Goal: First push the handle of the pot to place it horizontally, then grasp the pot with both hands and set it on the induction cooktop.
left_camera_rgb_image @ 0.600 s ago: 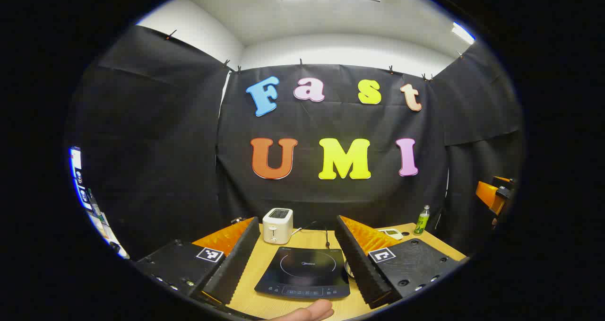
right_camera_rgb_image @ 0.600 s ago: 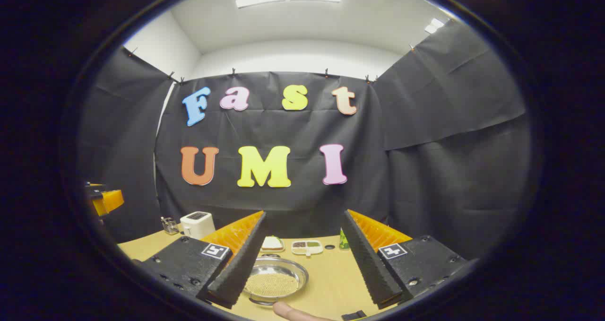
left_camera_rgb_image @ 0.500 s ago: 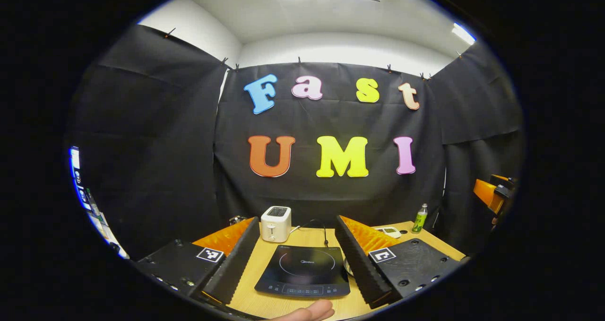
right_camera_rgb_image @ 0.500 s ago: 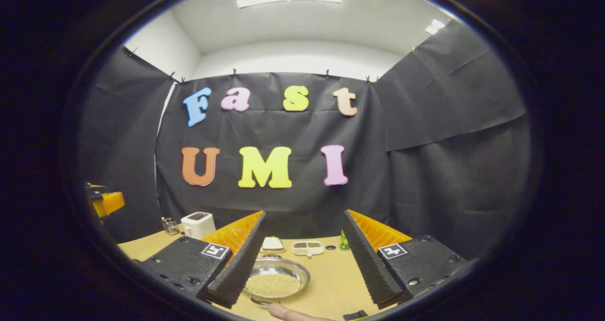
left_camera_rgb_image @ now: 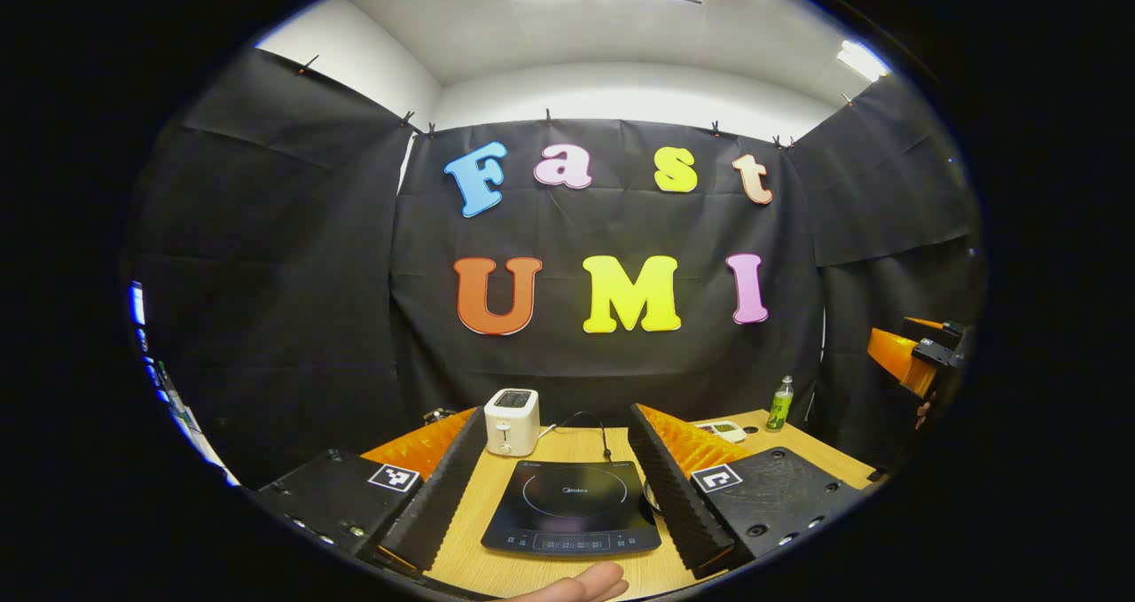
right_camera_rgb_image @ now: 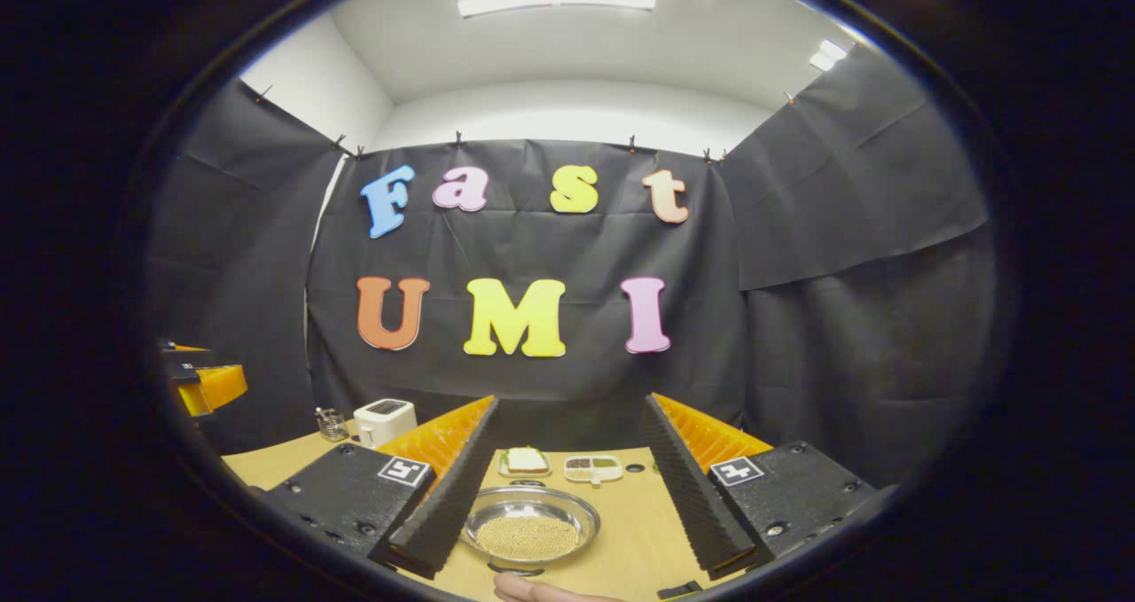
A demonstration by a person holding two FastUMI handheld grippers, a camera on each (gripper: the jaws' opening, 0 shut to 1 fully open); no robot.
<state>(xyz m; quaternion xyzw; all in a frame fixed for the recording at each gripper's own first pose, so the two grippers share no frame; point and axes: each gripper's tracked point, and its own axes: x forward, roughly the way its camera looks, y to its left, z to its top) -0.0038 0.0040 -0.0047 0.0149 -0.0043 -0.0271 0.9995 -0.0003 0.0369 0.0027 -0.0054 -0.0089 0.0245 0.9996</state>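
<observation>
The steel pot (right_camera_rgb_image: 532, 531), shallow and holding yellowish grains, stands on the wooden table (right_camera_rgb_image: 621, 531) between the fingers of my right gripper (right_camera_rgb_image: 571, 402), which is open and apart from it. A dark bit of its handle (right_camera_rgb_image: 515, 571) shows at the near rim. The black induction cooktop (left_camera_rgb_image: 572, 512) lies flat between the fingers of my left gripper (left_camera_rgb_image: 556, 414), also open and empty. A sliver of the pot's rim (left_camera_rgb_image: 653, 500) peeks out beside the left gripper's right finger (left_camera_rgb_image: 674, 496). The right gripper (left_camera_rgb_image: 913, 358) hangs at that view's right edge.
A white toaster (left_camera_rgb_image: 512, 420) and a black cable (left_camera_rgb_image: 607, 438) sit behind the cooktop. A green bottle (left_camera_rgb_image: 779, 402) stands at the back right. Behind the pot are a sandwich plate (right_camera_rgb_image: 525, 460) and a divided dish (right_camera_rgb_image: 592, 467). A person's fingertip (left_camera_rgb_image: 576, 584) shows at the bottom.
Both grippers have drifted slightly. The pot now sits a little further right in the right gripper view, and the cooktop scene has slid slightly left in the left gripper view. Both stay open.
</observation>
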